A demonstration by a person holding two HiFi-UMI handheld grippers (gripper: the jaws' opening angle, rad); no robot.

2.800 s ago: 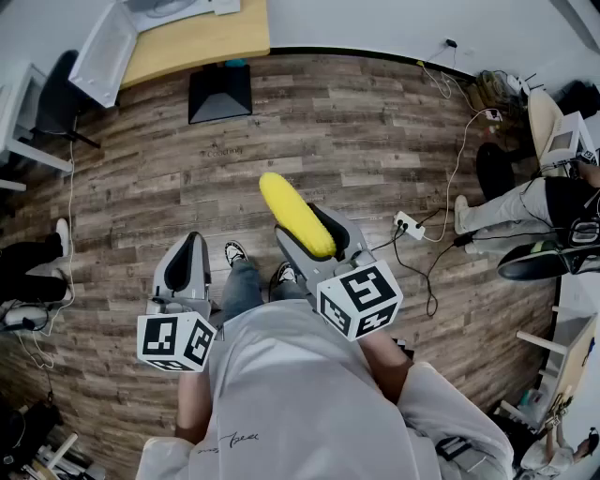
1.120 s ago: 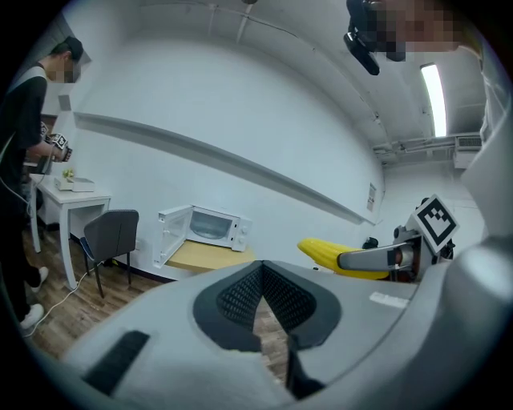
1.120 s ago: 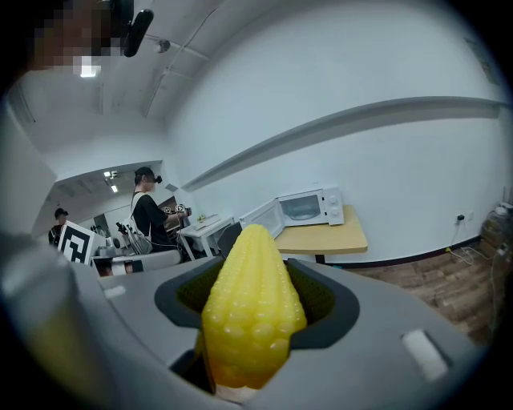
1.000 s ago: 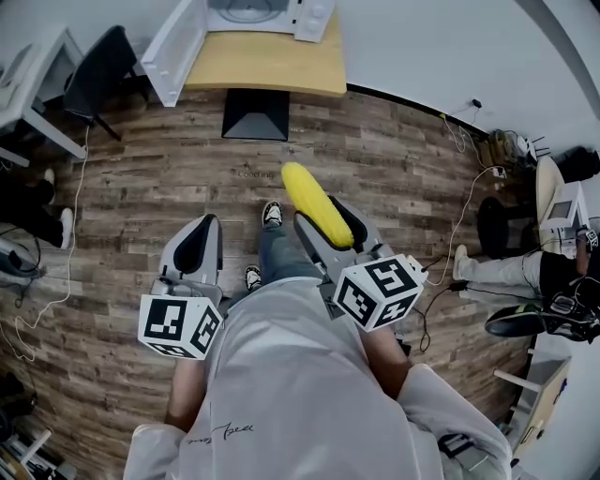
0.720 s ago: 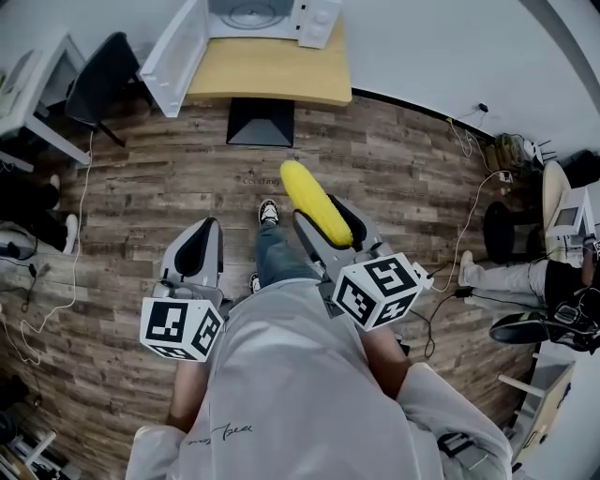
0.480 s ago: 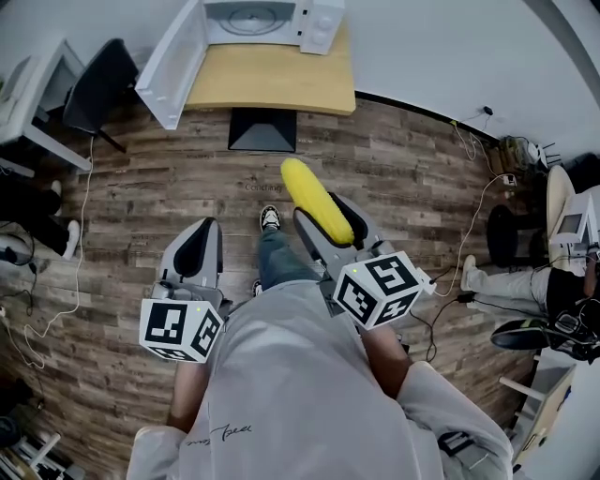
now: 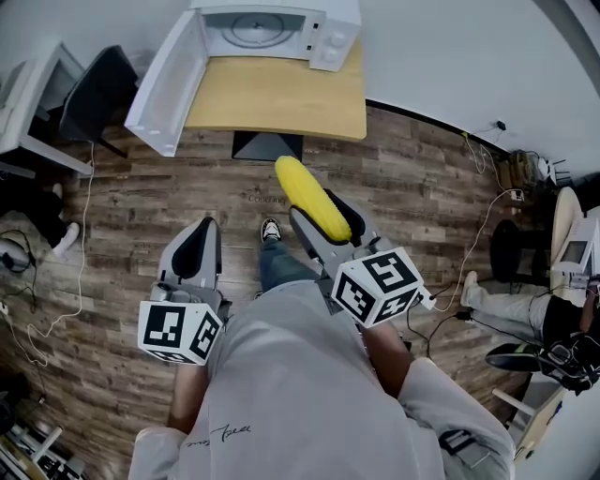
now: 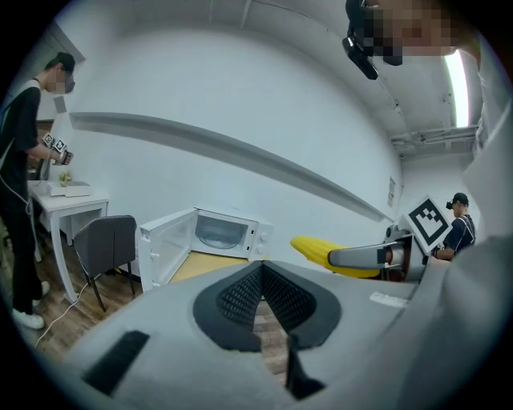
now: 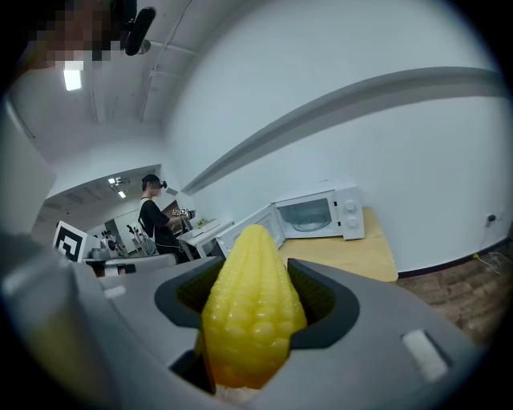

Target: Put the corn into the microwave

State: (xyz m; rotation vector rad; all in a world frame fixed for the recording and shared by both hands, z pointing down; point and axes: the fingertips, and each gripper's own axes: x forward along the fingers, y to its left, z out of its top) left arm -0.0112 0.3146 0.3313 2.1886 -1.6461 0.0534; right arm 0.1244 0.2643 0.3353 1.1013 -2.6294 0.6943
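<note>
A yellow corn cob (image 7: 310, 199) sticks out forward from my right gripper (image 7: 323, 220), whose jaws are shut on it; in the right gripper view the corn (image 9: 251, 312) fills the space between the jaws. The white microwave (image 7: 272, 28) stands at the back of a wooden table (image 7: 279, 96), with its door (image 7: 164, 84) swung wide open to the left. It also shows far ahead as the microwave (image 9: 317, 216) and the microwave (image 8: 224, 235). My left gripper (image 7: 190, 258) hangs over the floor, shut and empty.
A dark chair (image 7: 89, 94) and a white desk (image 7: 23, 98) stand left of the table. A black table base (image 7: 266, 145) sits on the wooden floor under it. Cables and a power strip (image 7: 424, 298) lie at the right, near a seated person (image 7: 553, 319). Another person (image 8: 20, 160) stands at the white desk.
The table and microwave have come nearer and further into view as I walk forward. The corn stays held in my right gripper; the left gripper keeps its place.
</note>
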